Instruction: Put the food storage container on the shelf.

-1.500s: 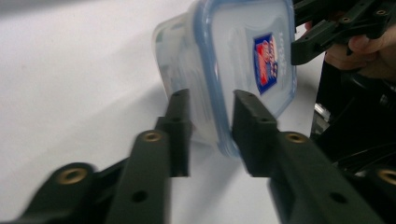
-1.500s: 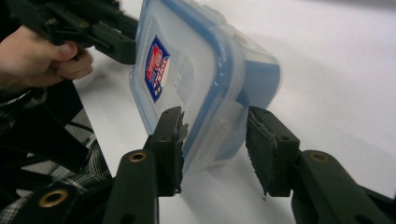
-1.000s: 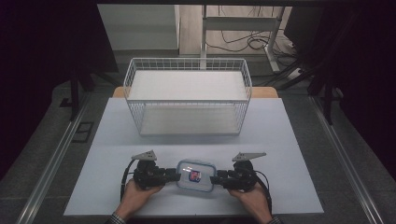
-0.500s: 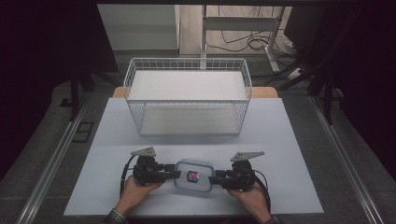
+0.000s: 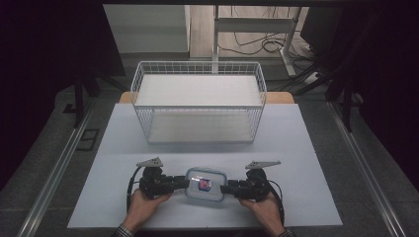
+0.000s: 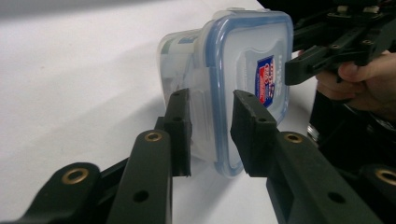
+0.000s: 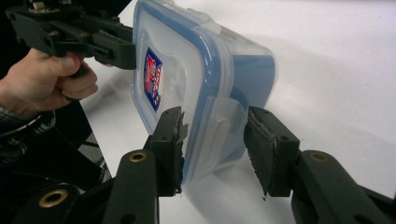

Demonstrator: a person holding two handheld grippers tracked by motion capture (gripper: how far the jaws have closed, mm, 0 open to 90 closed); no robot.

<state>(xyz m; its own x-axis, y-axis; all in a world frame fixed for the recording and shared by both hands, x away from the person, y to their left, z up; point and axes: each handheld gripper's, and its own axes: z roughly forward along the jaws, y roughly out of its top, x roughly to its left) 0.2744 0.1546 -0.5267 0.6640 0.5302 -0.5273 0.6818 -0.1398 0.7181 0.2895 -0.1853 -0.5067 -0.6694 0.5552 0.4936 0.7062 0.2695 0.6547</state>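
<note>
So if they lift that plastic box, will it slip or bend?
The box looks like hard clear plastic with a clip-on lid, so it probably stays stiff. Its smooth, shiny sides could be slippery, so a grip on the side flaps may hold better. It seems to have little inside, so it is likely light.

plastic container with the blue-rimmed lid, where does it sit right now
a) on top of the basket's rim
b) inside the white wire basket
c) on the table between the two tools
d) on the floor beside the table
c: in the high view the plastic container lies on the white table near its front edge, with the left tool at one end and the right tool at the other, well in front of the wire basket.
</note>
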